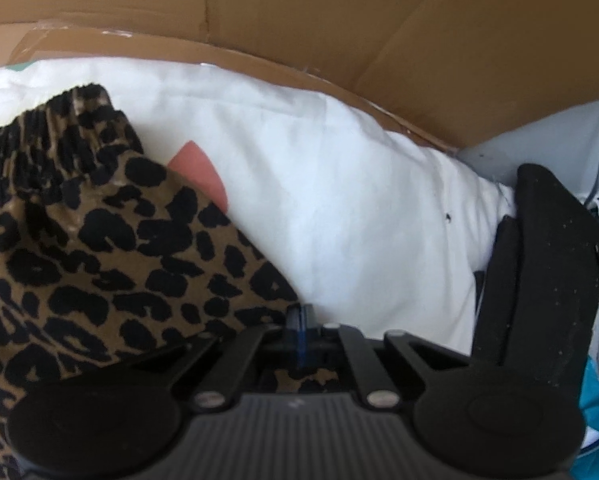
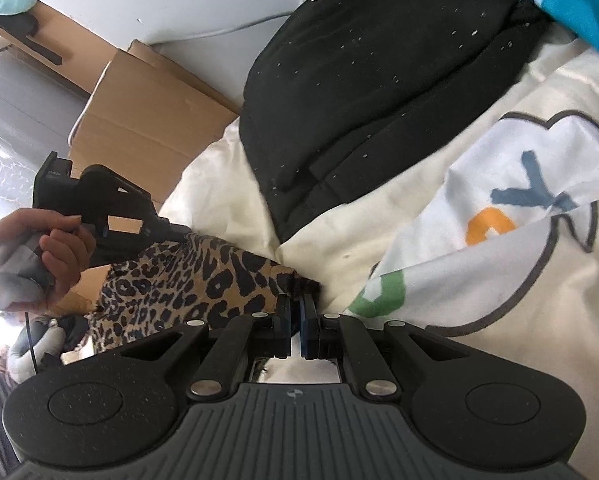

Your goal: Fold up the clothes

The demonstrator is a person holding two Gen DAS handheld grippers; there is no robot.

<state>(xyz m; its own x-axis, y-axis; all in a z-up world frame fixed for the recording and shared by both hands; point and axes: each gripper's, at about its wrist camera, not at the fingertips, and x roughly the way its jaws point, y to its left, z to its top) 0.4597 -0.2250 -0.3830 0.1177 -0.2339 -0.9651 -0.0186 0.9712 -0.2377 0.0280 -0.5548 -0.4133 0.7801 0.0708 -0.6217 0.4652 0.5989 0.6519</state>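
Two handheld grippers are both clamped on one leopard-print garment [image 2: 171, 280], which stretches between them above a cream bedcover [image 2: 227, 184]. The right gripper [image 2: 297, 312] has its jaws closed tight on a dark corner of the leopard fabric, which spreads away to the left of the jaws toward the other tool. The left gripper [image 2: 179, 234], held in a person's hand [image 2: 55, 256], pinches the far edge of the same fabric; in its own wrist view the left gripper's jaws are pressed together at the lower centre with the print cloth bunched around and under them, its elastic ribbed band [image 1: 51, 128] up and to the left. Ahead of the left jaws lies white cloth [image 1: 319, 184], with a brown cardboard box [image 1: 379, 40] beyond it. Ahead of the right jaws lies a black garment [image 2: 379, 80], and to their right a white shirt with coloured letters [image 2: 499, 208]. A turquoise item [image 2: 571, 4] sits at the far upper right.
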